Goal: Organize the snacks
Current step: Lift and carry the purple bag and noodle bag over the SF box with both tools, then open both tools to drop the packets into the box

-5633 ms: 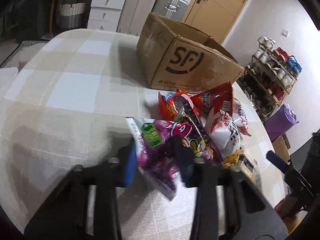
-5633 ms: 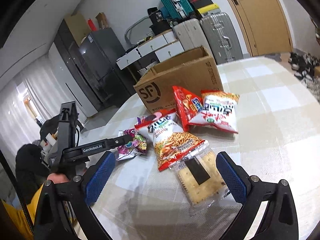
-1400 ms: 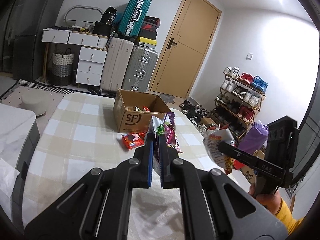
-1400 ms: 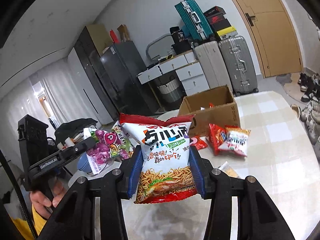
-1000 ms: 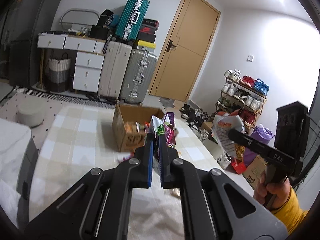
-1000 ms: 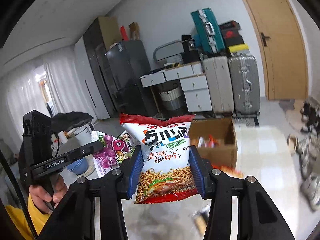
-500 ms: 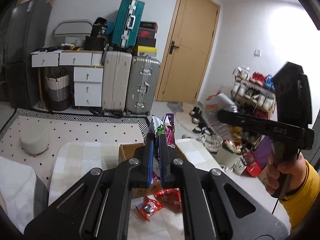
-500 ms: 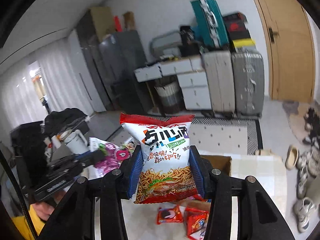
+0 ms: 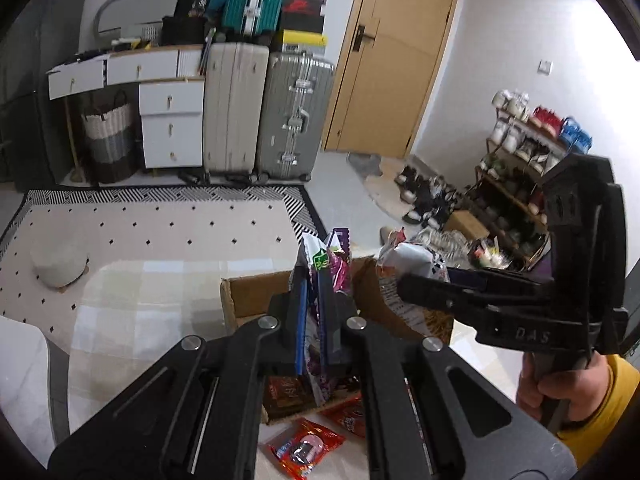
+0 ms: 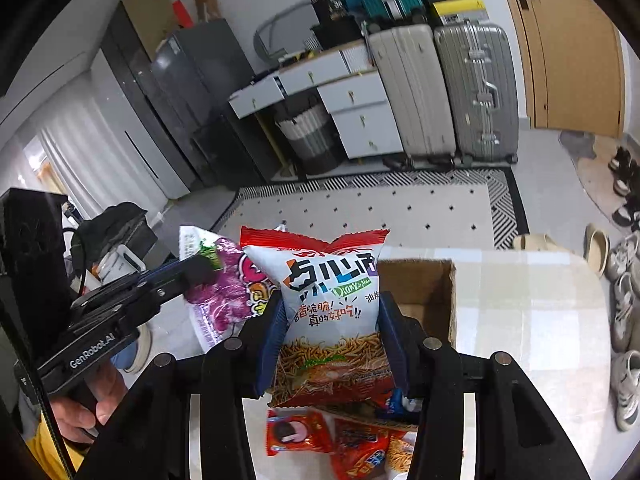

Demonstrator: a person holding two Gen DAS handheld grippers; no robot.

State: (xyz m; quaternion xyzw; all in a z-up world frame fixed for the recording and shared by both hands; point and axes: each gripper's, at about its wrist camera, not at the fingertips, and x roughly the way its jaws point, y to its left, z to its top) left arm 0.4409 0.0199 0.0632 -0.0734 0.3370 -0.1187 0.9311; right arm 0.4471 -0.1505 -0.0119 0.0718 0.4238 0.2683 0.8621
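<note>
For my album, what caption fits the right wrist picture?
Right tongs squeeze a noodle snack bag above the cardboard box.

Both grippers are matte black plastic with blue pads on the fingers point(image 10: 272, 332) and silver screw heads at the joints. The left gripper point(image 10: 200, 266) reads "GenRobot.AI" in white (its partner, the right gripper point(image 9: 404, 286), shows "DAS"). A yellow sleeve point(image 9: 600, 396) covers the wrist.
</note>
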